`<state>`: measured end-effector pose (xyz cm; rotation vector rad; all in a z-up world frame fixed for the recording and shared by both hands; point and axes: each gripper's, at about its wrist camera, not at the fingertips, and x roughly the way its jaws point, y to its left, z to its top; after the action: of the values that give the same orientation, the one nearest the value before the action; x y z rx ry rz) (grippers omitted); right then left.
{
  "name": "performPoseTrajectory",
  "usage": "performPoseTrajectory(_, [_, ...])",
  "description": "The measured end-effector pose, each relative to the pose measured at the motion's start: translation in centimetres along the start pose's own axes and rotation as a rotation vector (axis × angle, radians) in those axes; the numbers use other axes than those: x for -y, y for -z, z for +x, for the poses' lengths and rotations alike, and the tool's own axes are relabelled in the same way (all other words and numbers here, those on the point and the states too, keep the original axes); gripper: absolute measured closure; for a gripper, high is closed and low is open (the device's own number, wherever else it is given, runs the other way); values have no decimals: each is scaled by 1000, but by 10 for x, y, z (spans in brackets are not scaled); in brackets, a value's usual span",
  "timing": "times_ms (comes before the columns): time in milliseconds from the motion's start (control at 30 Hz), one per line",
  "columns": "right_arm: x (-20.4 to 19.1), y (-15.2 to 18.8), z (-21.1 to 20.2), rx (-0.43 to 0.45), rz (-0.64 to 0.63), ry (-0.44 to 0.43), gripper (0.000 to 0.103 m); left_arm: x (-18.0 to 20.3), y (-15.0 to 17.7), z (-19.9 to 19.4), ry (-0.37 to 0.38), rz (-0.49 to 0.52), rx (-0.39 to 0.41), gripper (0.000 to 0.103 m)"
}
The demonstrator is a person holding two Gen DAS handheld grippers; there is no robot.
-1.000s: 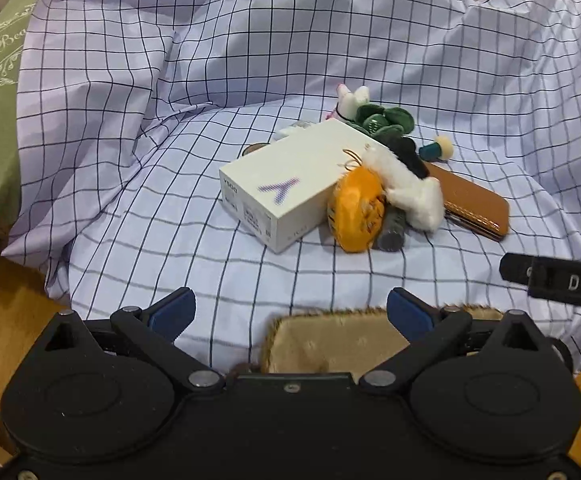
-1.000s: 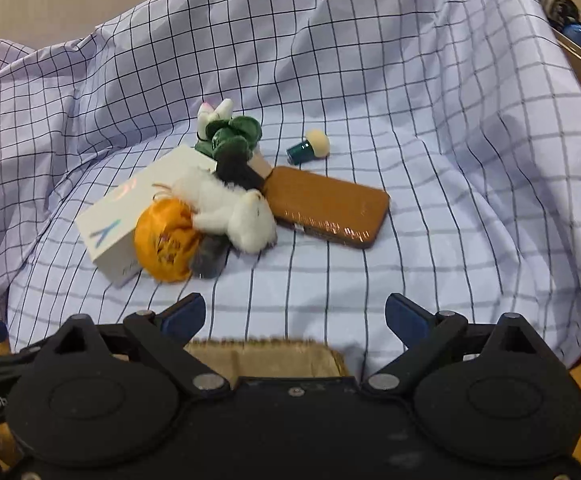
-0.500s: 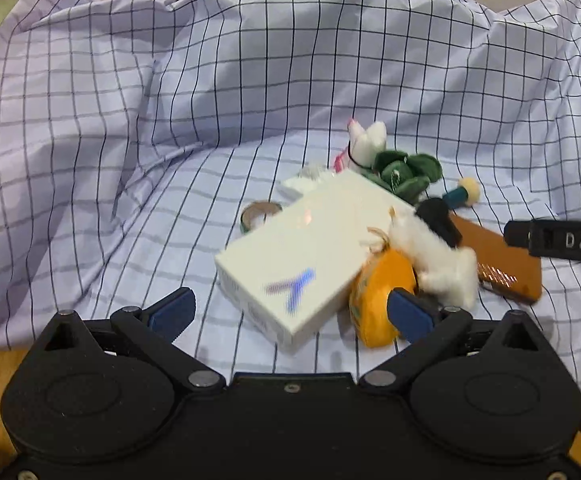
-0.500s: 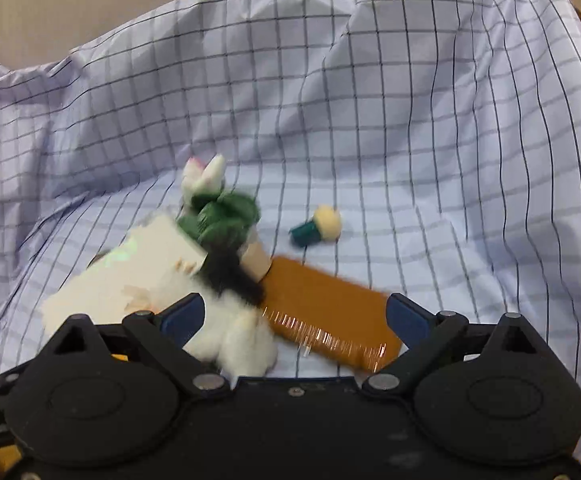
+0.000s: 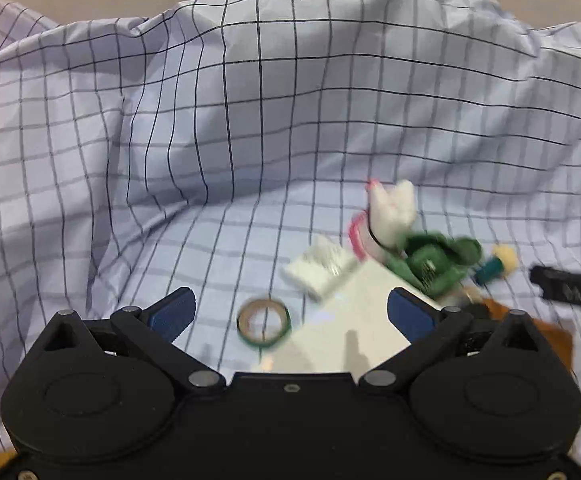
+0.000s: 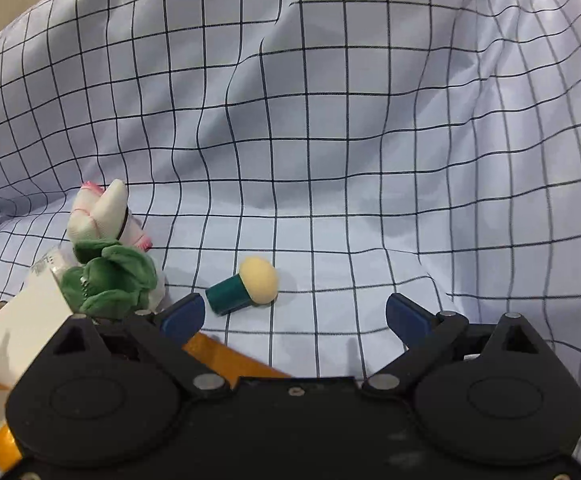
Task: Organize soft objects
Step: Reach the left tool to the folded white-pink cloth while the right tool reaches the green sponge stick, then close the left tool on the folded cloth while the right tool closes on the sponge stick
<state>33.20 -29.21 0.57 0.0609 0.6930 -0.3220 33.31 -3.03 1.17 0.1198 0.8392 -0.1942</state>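
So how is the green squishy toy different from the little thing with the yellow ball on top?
The green plush is floppy and crumpled; the teal stick with the yellow puff is neat and smooth. The plush is bigger and leans on the white box; the puff stick lies alone. Both rest on the checked cloth.

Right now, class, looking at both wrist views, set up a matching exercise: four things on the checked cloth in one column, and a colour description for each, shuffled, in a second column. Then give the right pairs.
Things:
1. tape ring
2. sponge applicator
3. plush toy
4. flat case

Colours:
A. orange-brown
B. teal handle, cream-yellow head
C. green rim, tan inside
D. green body next to white and pink parts

Pairs: 1-C, 2-B, 3-D, 4-A
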Motion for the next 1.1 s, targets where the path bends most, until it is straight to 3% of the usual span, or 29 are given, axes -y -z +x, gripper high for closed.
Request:
performPoseTrajectory(233, [0, -2, 26, -23, -34, -13, 6, 12, -45, 47, 80, -37, -60, 4])
performPoseTrajectory(400, [4, -2, 34, -31, -25, -31, 6, 43, -68, 72, 137, 21, -81, 4])
performPoseTrajectory(567, [7, -5, 39, -36, -23, -36, 6, 65, -75, 104, 165, 86, -155, 4])
performPoseTrajectory(733, [6, -4, 42, -37, -41, -32, 6, 51, -77, 122, 85, 84, -167, 5])
performPoseTrajectory(933, [5, -1, 44, -45, -55, -26, 6, 3, -86, 125, 76, -26, -146, 2])
performPoseTrajectory(1100, [4, -3, 45, -35, -83, -19, 6, -21, -90, 124, -115, -40, -114, 6])
